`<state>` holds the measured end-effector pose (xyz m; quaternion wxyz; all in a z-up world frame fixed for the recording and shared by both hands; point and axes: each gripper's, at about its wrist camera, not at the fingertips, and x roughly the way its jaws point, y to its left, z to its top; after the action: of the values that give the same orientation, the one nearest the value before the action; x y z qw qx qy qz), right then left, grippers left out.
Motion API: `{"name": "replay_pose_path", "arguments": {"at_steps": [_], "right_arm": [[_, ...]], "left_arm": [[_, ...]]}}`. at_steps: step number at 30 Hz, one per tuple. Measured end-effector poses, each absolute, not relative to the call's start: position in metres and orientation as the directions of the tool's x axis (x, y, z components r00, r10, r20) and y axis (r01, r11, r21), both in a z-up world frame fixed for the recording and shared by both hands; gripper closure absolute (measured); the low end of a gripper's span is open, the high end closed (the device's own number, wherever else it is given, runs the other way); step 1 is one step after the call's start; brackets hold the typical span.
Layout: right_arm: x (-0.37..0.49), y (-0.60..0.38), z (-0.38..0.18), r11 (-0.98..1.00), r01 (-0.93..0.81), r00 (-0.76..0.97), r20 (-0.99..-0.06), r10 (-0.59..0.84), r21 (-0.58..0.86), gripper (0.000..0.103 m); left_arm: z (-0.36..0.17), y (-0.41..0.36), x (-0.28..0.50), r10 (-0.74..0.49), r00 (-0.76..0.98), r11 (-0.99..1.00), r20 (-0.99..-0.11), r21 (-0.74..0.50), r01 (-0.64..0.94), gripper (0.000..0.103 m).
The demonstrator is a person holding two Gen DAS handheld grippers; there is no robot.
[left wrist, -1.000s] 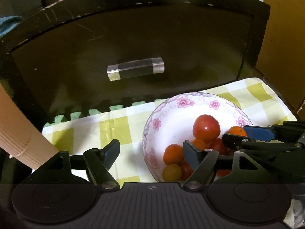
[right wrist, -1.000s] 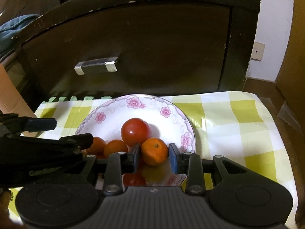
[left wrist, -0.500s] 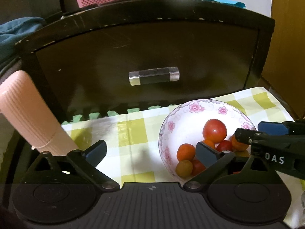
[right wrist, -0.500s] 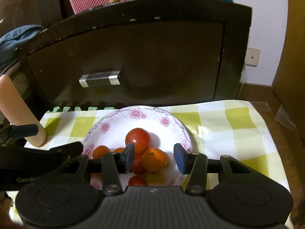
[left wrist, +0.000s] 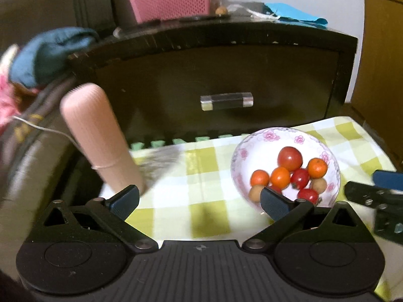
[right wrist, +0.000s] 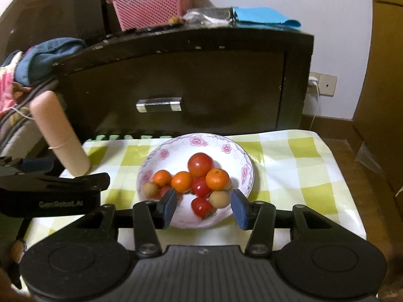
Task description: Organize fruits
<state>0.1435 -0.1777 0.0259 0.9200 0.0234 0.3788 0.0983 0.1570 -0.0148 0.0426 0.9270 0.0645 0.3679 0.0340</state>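
Step in hand: both tools appear to be backing off from the bowl (right wrist: 245,173); I judge a fruit drop-off to be just finished, with every fruit in sight gathered in that one bowl.
Left tool (left wrist: 200,200): spread as wide as it goes, nothing between its pads; it hangs above the checked cloth (left wrist: 176,166) with the bowl at its 2 o'clock.
Right tool (right wrist: 202,207): its jaws have just been opening and now stand partly apart, pads clear of everything; nothing is held. The bowl sits straight ahead at 12 o'clock.
Fruit: the big tomato (right wrist: 200,164) lies toward the far side of the bowl at 12 o'clock; three small oranges (right wrist: 217,179) run across the middle; small red tomatoes (right wrist: 201,206) and brownish round fruits (right wrist: 219,199) sit nearer, at 6 o'clock.
Bowl: white with pink flowers, resting on the cloth-covered surface (right wrist: 302,166), just in front of the dark drawer cabinet (right wrist: 226,88).
Other things: a ribbed pink cylinder (right wrist: 59,136) stands tilted at the bowl's 9 o'clock; a pink basket (right wrist: 151,2) is on top of the cabinet.
Next move: no loose fruit shows on the cloth, so I judge the task close to done. If more remains out of view, the next reach needs a tool opened wider than the fruit and brought down around it.
Risk: the pile is heaped, so a fruit dropped onto it could roll over the rim.
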Motion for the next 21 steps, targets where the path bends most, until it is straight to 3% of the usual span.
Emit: {"name": "replay_pose_path", "arguments": {"at_steps": [6,21], "right_arm": [[0.102,-0.183,0.040,0.981,-0.148,0.712,-0.674,0.195,0.128,0.056],[0.031,-0.185,0.032,0.978,-0.105,0.678,-0.707,0.202,0.178,0.056]], "left_arm": [[0.052,-0.017,0.119,0.094,0.745,0.989,-0.660,0.149,0.007,0.000],[0.043,-0.009,0.060,0.029,0.692,0.997,-0.721,0.068,0.030,0.000]]}}
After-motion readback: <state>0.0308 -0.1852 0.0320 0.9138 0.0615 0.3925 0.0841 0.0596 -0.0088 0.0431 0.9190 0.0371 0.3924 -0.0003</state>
